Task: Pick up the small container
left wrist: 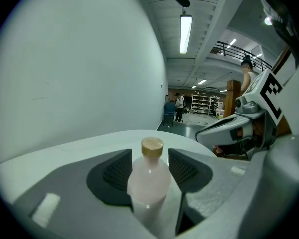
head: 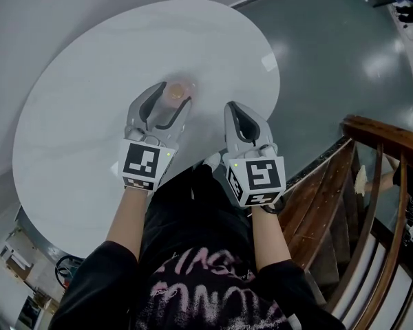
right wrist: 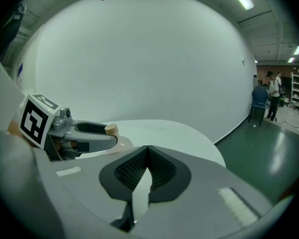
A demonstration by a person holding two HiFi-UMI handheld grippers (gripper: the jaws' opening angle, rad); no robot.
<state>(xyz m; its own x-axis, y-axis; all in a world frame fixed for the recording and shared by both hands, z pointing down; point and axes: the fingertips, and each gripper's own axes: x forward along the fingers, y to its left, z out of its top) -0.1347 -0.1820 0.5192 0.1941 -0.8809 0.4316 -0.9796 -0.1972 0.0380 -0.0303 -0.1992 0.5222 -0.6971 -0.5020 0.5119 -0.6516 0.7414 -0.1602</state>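
Note:
The small container (head: 175, 92) is a pale pink bottle with a tan cap, standing upright on the round white table (head: 82, 122). My left gripper (head: 171, 102) has its jaws on either side of it. In the left gripper view the container (left wrist: 148, 178) fills the gap between the pads, and the left gripper (left wrist: 149, 157) looks shut on it. My right gripper (head: 237, 110) hovers just right of it with its pads together and nothing held. In the right gripper view the right gripper (right wrist: 148, 151) is shut; the left gripper (right wrist: 84, 133) and the tan cap (right wrist: 110, 129) show at the left.
The table's near edge lies just before the person's body. A wooden stair railing (head: 380, 137) curves down at the right over a dark green floor (head: 330, 53). A white wall (right wrist: 139, 59) stands behind the table. People stand far off in the hall.

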